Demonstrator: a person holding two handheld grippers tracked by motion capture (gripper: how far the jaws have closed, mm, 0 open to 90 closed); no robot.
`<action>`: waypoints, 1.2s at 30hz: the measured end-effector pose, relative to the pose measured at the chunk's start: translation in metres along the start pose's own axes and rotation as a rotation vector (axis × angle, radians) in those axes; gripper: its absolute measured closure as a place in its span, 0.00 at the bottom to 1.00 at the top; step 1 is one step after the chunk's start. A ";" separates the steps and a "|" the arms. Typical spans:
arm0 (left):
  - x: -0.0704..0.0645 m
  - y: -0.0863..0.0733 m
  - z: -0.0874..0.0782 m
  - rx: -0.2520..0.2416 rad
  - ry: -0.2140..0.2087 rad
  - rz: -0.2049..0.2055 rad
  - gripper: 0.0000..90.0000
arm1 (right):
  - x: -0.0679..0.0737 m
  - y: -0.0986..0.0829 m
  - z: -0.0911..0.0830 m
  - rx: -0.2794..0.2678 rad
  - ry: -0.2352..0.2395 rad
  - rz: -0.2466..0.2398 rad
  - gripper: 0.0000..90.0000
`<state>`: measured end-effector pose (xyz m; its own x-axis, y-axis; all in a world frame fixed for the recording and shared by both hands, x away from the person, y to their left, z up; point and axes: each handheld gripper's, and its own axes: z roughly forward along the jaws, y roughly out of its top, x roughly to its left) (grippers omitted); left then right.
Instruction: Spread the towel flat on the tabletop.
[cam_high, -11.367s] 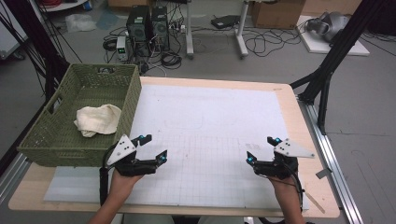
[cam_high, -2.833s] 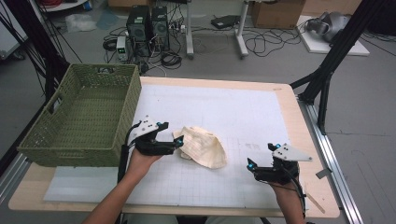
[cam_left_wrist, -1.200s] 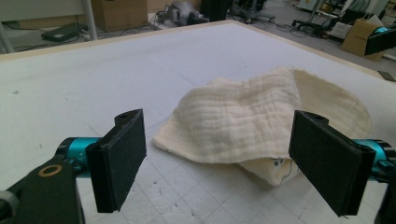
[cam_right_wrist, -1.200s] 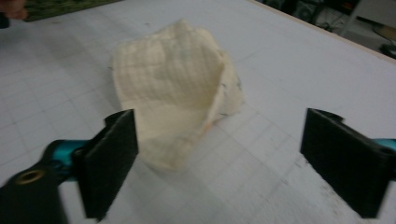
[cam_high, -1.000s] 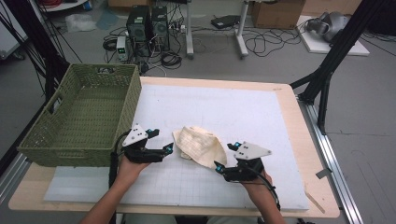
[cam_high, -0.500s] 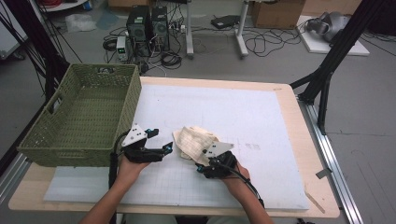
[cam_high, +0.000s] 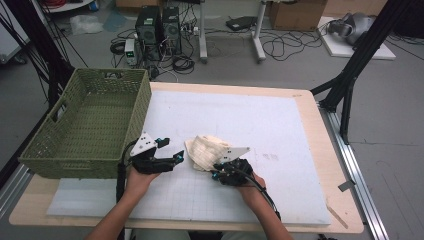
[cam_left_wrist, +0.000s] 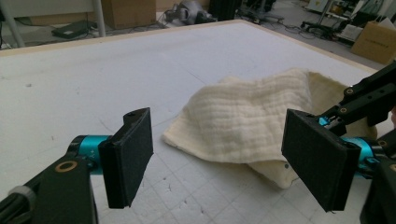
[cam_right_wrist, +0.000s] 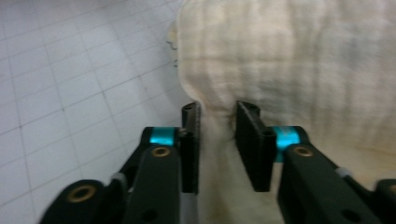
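Right now the crumpled cream waffle-weave cloth lies on the white gridded mat, centre of the high view. At its lower right edge the right gripper has pinched a fold between its jaws, likely to lift or spread it. Left of it, the left gripper waits just beside with jaws spread wide, near the green woven basket.

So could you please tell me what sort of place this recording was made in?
Most likely a lab or workshop set up for recording. Two computer towers stand on the floor amid loose cables, cardboard boxes sit behind, and the table carries a white gridded mat.
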<state>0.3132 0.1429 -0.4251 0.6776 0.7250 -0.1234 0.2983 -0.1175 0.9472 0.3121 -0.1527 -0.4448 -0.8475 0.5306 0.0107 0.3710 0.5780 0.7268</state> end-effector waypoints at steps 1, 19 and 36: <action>0.000 0.000 0.000 -0.003 0.001 -0.002 0.28 | -0.002 0.000 0.000 -0.001 0.004 0.011 0.90; 0.003 0.000 -0.001 -0.008 0.002 -0.021 0.28 | -0.041 0.034 -0.067 -0.182 -0.076 0.053 0.94; 0.002 -0.001 0.003 -0.003 -0.013 -0.024 0.28 | -0.115 0.066 -0.041 -0.057 -0.239 0.154 0.93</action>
<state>0.3162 0.1420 -0.4273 0.6792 0.7184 -0.1503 0.3127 -0.0980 0.9448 0.4186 -0.2010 -0.3700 -0.6669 0.7444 -0.0335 0.4608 0.4474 0.7665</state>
